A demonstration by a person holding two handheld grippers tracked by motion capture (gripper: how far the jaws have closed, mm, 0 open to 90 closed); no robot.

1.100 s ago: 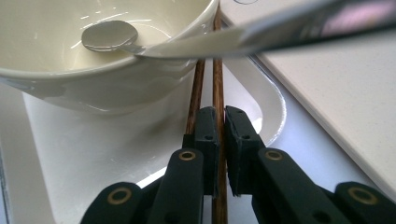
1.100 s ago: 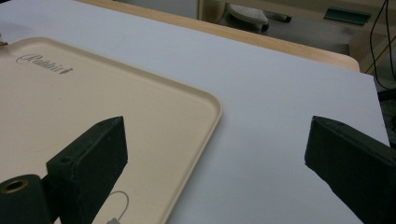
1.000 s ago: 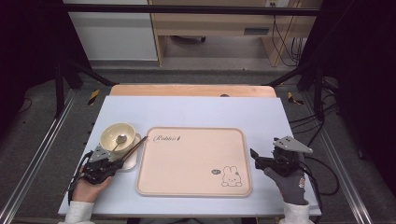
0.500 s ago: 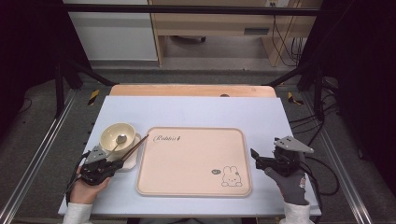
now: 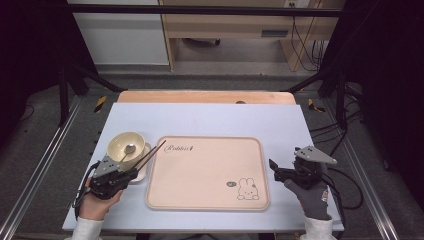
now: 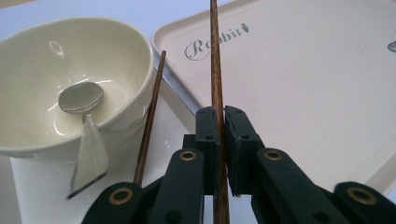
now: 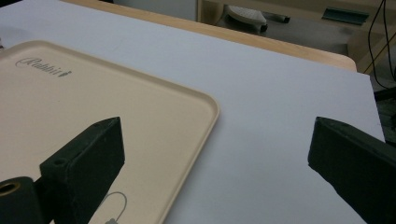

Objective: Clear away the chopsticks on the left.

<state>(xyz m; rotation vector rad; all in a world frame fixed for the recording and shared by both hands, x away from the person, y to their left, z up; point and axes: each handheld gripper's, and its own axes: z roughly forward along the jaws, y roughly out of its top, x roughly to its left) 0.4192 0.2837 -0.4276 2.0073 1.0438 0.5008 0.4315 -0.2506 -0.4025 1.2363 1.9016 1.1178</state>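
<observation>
The left gripper (image 6: 219,121) has its jaws clamped on one chopstick (image 6: 215,60); the right gripper (image 7: 215,154) has jaws wide apart, holding nothing.

Chopsticks, pair, dark brown wood: one (image 6: 215,70) clamped upright at frame centre; the other (image 6: 150,116) leaning left of it, beside the bowl (image 6: 70,84).

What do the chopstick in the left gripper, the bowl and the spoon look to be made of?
Chopstick: probably wood, dark brown with visible grain and a matte look.
Bowl: looks like glazed ceramic, though glossy melamine is possible; cream, with bright highlights on its wall.
Spoon: metal, likely stainless steel; its polished bowl mirrors the surroundings.
</observation>
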